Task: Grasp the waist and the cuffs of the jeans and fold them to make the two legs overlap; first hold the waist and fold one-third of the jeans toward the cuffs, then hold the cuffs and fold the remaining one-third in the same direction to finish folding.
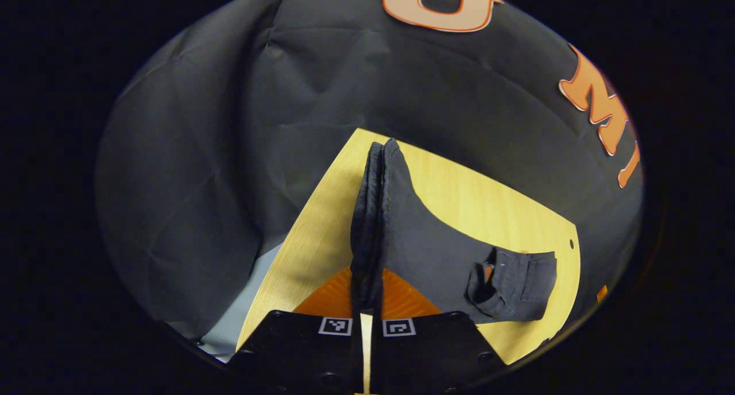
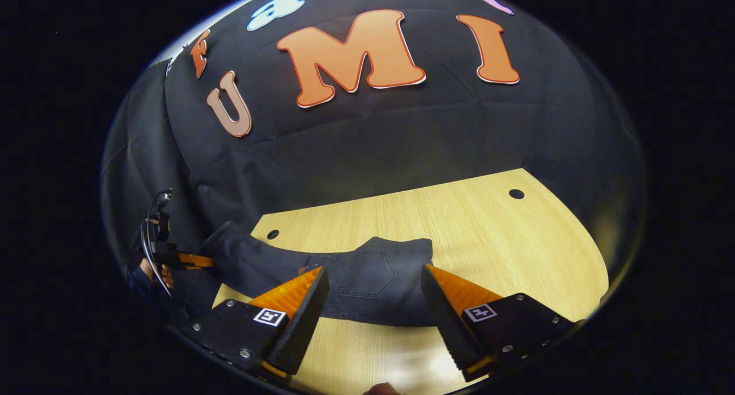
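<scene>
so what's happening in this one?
A person is folding dark jeans on a wooden table with two handheld tongs. The left tongs are shut on a bunched cuff end, lifting it. The right tongs are open, straddling the waist end, which lies flat on the table, not gripped.

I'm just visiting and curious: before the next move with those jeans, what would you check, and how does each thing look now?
1. Left claw shut on the jeans: ok, cloth pinched between its fingers.
2. Right claw open: ok, fingers spread wide.
3. Right claw lined up with the waist end: ok, pocket area lies between the fingers.
4. Right claw touching the cloth: cannot tell.
5. Jeans on the table: ok.
6. Legs overlapping neatly: cannot tell.
</scene>
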The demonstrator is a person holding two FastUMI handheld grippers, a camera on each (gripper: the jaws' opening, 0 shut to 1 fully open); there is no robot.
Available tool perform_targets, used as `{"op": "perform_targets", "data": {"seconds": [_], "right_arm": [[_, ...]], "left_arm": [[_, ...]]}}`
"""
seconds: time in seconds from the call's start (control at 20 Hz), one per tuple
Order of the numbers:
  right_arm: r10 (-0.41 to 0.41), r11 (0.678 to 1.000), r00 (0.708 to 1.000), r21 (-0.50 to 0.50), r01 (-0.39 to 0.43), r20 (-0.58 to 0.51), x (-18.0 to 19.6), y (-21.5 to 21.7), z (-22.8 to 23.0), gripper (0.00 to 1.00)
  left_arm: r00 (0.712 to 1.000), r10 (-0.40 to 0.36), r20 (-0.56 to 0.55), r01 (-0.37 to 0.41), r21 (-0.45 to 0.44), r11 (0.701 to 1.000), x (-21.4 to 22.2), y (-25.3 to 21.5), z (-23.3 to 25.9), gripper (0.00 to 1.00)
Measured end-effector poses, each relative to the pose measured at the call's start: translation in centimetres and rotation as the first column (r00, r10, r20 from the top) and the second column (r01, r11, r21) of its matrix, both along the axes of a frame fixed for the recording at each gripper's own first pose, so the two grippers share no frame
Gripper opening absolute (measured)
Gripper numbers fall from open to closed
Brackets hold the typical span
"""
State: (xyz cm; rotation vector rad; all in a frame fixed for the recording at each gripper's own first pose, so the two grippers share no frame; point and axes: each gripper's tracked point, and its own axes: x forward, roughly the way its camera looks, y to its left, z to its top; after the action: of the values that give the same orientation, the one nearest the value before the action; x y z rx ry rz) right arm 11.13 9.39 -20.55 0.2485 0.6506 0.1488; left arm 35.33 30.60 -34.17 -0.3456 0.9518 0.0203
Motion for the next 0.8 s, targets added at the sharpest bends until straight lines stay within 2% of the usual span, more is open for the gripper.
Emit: {"op": "perform_targets", "data": {"seconds": [0.15,0.45,0.8], "right_arm": [[0.013,1.0,1.0,-0.022,-0.013,0.016,0.2,-0.9,0.1,0.99],[0.028,0.996,0.998,-0.087,-0.023,0.05,0.9,-3.6,0.2,0.98],[0.036,0.995,0.998,-0.092,-0.031,0.052,1.2,-6.7,0.0,0.99]], "left_arm": [[0.998,-0.017,0.056,0.017,-0.014,1.0,-0.3,0.9,2.5,0.05],[0.982,-0.105,0.158,0.108,-0.011,0.994,-2.1,-0.5,7.1,0.05],[0.953,-0.216,0.211,0.219,0.008,0.976,-2.5,-7.7,10.8,0.05]]}}
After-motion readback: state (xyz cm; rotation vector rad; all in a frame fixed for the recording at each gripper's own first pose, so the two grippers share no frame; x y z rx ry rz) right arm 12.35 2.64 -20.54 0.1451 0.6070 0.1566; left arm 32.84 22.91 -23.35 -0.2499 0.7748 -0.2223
